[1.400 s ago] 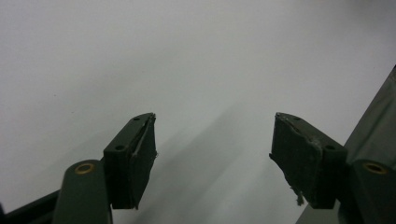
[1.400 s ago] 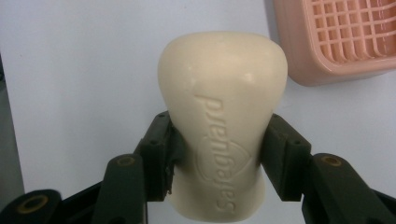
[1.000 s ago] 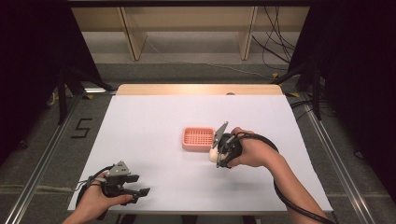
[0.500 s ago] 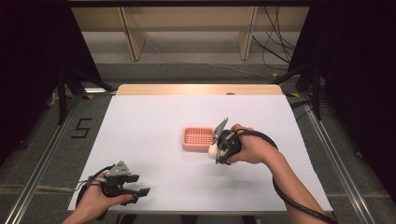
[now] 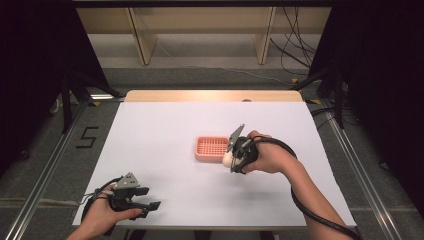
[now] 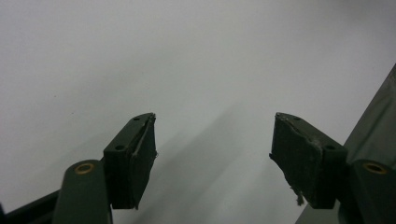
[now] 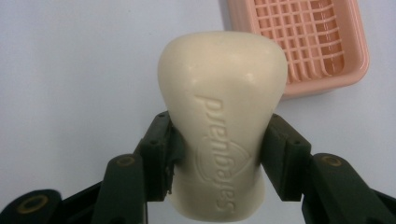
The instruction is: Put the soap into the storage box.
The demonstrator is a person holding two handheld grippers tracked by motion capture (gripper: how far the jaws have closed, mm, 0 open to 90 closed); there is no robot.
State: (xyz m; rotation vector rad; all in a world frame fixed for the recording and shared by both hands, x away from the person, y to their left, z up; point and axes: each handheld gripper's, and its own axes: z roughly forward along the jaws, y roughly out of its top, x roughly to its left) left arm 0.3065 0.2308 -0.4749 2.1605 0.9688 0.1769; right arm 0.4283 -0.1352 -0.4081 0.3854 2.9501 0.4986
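Note:
A cream bar of soap [image 7: 223, 116] with raised lettering sits clamped between the jaws of my right gripper [image 7: 217, 149], which is shut on it. In the high view the soap [image 5: 227, 159] hangs just above the table at the near right corner of a pink slatted soap dish [image 5: 211, 148]. The soap dish [image 7: 303, 42] lies at the upper right of the right gripper view, with nothing in it. My left gripper [image 5: 150, 202] rests near the table's front left edge, its jaws wide open [image 6: 212, 154] over bare white surface.
The white table top [image 5: 165, 130] spreads around the dish. A wooden strip [image 5: 210, 96] runs along its far edge. Metal rails [image 5: 45, 170] flank the table on both sides, and cables [image 5: 290, 55] lie on the floor behind.
My right gripper with the soap has shifted slightly left and toward the dish. The left gripper has stayed put.

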